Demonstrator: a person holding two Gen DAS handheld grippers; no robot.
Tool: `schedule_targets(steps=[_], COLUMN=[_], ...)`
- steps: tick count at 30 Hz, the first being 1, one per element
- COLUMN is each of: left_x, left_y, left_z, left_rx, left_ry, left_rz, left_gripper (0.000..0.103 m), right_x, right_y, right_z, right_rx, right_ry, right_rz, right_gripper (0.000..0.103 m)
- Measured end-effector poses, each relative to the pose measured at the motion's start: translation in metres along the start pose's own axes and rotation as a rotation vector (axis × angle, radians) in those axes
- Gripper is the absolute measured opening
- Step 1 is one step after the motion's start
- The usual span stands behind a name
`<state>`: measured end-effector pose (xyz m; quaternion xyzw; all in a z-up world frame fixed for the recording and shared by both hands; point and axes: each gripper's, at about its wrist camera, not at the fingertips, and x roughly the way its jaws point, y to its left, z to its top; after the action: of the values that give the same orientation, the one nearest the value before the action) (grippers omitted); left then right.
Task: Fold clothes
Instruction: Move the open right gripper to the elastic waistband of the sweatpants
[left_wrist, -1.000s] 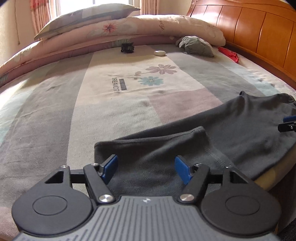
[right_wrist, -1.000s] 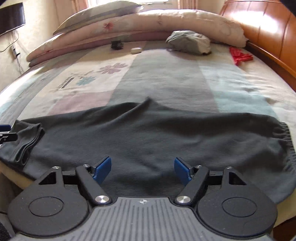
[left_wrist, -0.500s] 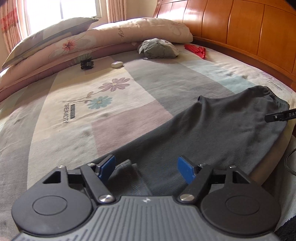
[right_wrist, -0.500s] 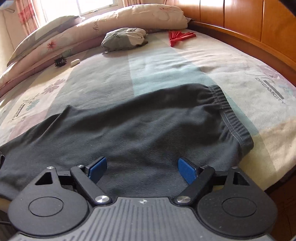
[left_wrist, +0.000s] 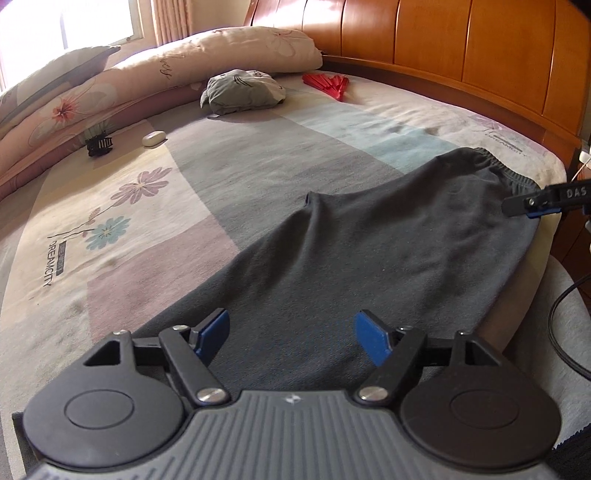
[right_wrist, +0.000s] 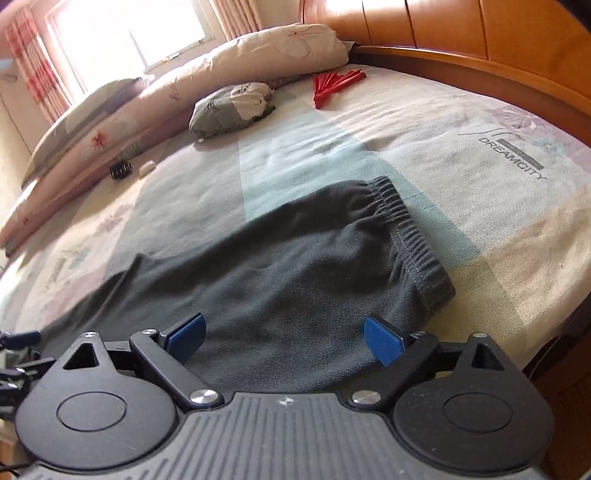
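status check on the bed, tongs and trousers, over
Left tongs open; right tongs open, just widened, nothing gripped. Dark trousers flat along bed edge, not yet folded. Nothing in the way.

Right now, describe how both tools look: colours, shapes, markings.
Both match: the left tool and right tool have black linkage fingers with blue pads, silver screws, two round black discs and a ribbed grey body. White "DAS" lettering marks the right tool's side, seen from the left wrist view.

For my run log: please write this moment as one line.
dark grey fleece trousers: flat on bed | left gripper: open, empty | right gripper: opening, empty
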<state>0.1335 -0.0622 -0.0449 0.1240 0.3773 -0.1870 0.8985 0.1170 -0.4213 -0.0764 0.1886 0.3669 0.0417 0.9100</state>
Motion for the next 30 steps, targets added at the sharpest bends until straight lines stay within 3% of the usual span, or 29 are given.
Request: schedule_targets(steps=[3,7,13,22,30], left_x=[0.002,0.004,0.006,0.002,0.003], left_y=[-0.005,-0.009,-0.013,-0.008,-0.012], left_z=[0.003,0.004,0.004,0.003,0.004], left_rx=[0.006,0.007,0.016,-0.001,0.011], left_ry=[0.002,0.01,0.026,0.029,0.021], left_rz=[0.0,-0.007,-0.01,0.003,-0.011], left_gripper=[0.077,0.077,0.077,0.077,0.077], right_x=[-0.02,-0.031,-0.013,0.018,0.024], right_y=[-0.024,-0.063,-0.094,-0.106,-0.12], right_z=[0.007,0.009,0.007,0.02,0.013], right_rx=[0.116,0.286,0.469,0.539,0.62], right_ry=[-0.038,-0.058,-0.002,0.02,-0.006], right_rz=[0.042,0.085,0.195,0.255,0.389], right_gripper=[0.103,0.103,0.103,0.103,0.103])
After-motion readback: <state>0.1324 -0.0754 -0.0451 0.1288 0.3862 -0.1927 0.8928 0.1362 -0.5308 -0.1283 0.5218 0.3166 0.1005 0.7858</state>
